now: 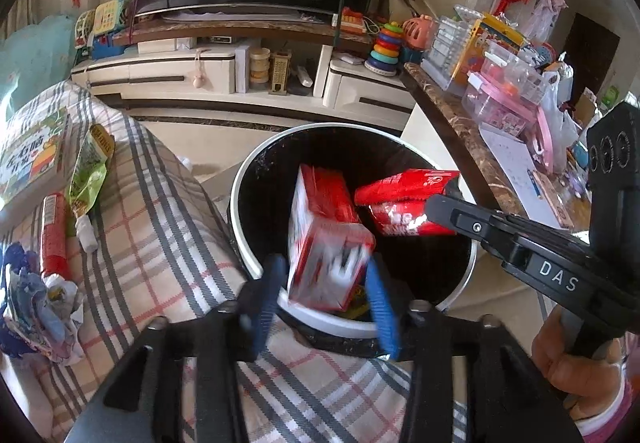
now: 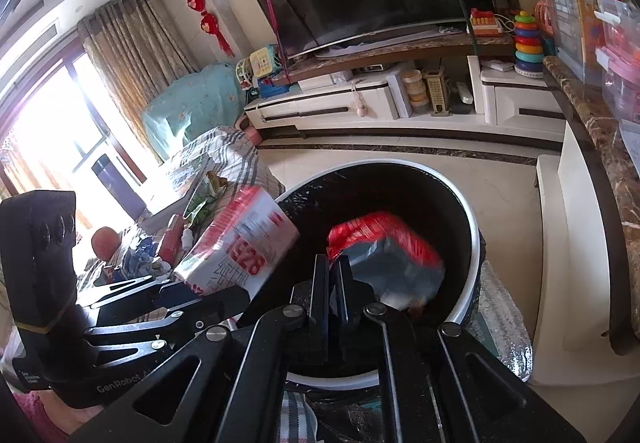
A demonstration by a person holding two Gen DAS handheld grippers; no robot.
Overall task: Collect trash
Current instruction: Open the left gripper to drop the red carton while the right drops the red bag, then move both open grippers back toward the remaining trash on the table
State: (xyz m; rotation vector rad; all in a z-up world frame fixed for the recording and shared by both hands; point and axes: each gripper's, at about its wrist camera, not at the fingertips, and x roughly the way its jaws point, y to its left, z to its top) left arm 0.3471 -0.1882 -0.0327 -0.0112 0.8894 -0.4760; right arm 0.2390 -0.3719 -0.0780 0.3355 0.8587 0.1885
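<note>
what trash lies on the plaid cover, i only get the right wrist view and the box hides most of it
Observer: A green pouch, a red tube and crumpled blue paper lie there.
Operator: is the box clamped by the left one
Observer: The blue fingers flank the red box over the bin; blur hides the contact.
Operator: anything in the bin below it
Observer: Yes, something yellow shows under the box.
</note>
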